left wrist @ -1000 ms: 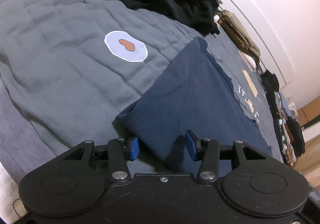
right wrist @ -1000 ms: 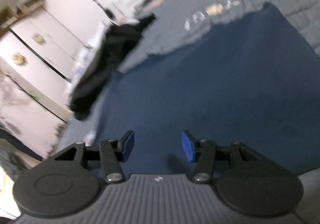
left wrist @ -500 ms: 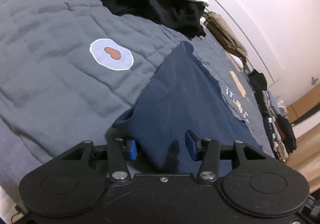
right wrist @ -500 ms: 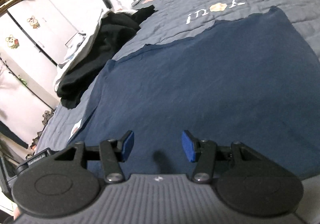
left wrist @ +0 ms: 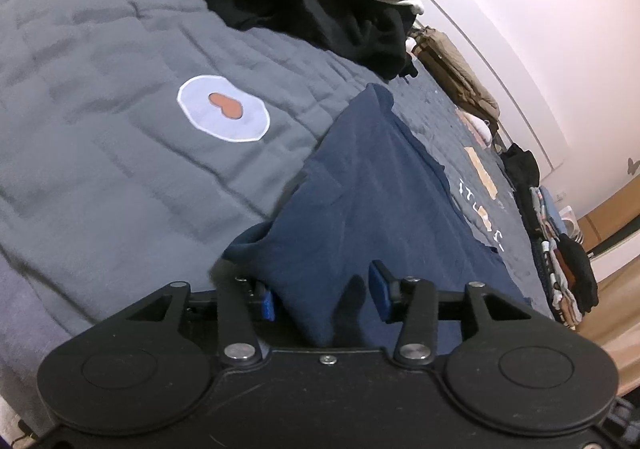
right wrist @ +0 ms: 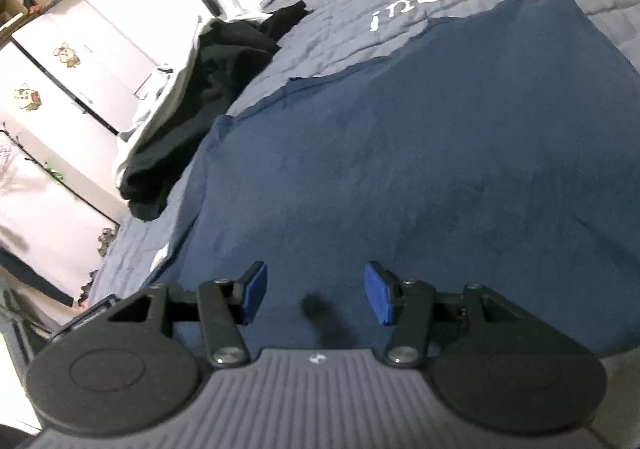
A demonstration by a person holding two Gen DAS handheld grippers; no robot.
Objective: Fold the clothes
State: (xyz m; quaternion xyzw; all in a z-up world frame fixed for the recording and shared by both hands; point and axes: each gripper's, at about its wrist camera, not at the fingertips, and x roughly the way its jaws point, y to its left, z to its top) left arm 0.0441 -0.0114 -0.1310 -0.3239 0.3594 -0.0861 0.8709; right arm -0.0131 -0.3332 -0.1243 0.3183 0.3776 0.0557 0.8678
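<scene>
Matt navy cloth garment (right wrist: 420, 153)

A grey quilt (left wrist: 100, 97) with an oval heart patch (left wrist: 224, 113) covers the bed; white wardrobe doors (right wrist: 60, 61) stand beyond.

Left gripper (left wrist: 323, 295), right gripper (right wrist: 315, 293): jaws apart.

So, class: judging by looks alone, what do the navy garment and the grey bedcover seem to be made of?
Navy garment: probably soft cotton jersey, matte; it drapes limply with soft folds. Grey bedcover: seemingly quilted woven fabric, matte; stitched lines leave puffy, wrinkled panels.
</scene>
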